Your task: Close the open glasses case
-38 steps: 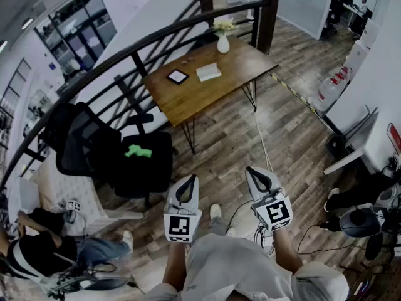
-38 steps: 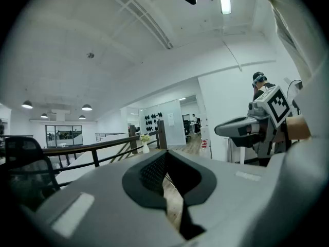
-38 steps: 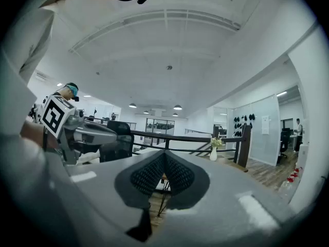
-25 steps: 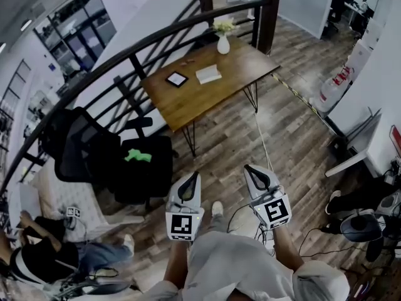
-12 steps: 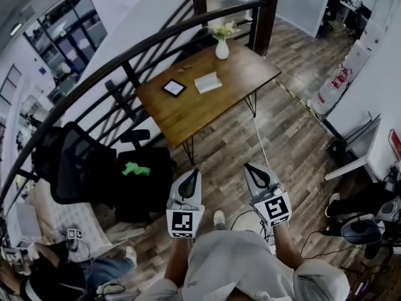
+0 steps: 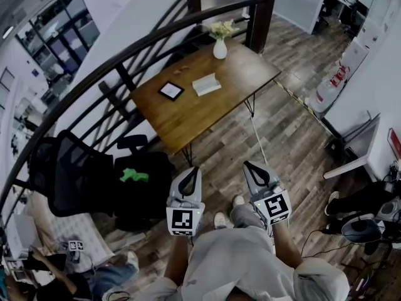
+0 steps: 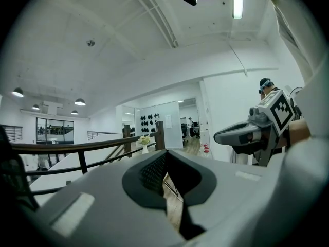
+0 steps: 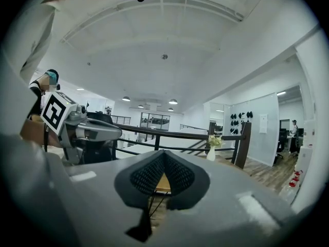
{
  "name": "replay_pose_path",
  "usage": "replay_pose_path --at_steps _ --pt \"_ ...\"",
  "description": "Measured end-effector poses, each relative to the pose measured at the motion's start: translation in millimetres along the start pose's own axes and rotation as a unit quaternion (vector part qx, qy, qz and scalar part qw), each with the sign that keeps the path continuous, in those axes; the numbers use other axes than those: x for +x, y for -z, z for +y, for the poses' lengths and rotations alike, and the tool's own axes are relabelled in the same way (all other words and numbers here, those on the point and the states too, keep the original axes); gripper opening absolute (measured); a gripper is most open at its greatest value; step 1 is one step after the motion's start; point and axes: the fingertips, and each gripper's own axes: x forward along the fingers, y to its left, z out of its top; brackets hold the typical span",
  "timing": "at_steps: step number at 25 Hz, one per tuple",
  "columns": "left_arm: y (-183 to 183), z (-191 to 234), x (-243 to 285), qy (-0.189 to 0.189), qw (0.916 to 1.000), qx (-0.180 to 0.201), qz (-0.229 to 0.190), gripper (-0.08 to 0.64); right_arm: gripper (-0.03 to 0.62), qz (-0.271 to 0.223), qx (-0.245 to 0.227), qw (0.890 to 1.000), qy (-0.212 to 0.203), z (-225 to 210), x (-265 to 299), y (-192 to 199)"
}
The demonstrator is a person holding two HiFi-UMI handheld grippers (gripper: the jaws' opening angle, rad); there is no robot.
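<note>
well apart from the wooden table [image 6: 188,115], where the pale open thing [image 6: 207,84] is probably the glasses case (too small to be sure). carrying left gripper [image 6: 192,174] and right gripper [image 6: 249,168] empty, both pinched together. best to walk close first, then push the lid down squarely.

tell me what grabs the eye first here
The left gripper and right gripper, fingers shut and empty, are held side by side low in the head view. Ahead stands a wooden table with a white vase of flowers near its far edge, beside a dark curved railing.
</note>
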Motion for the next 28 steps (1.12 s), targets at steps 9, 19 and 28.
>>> replay_pose_path --at_steps 9,19,28 --pt "3.9 19.5 40.0 -0.004 1.0 0.001 0.002 0.02 0.003 0.004 0.006 1.0 0.001 -30.0 36.7 3.1" --pt "-7.8 42.0 116.9 -0.018 0.9998 0.002 0.007 0.02 0.003 -0.007 0.011 1.0 -0.012 -92.1 93.5 -5.3" --pt "-10.1 58.6 181.5 -0.039 0.999 0.002 0.02 0.02 0.003 -0.007 0.016 0.999 -0.031 -149.0 142.7 -6.6"
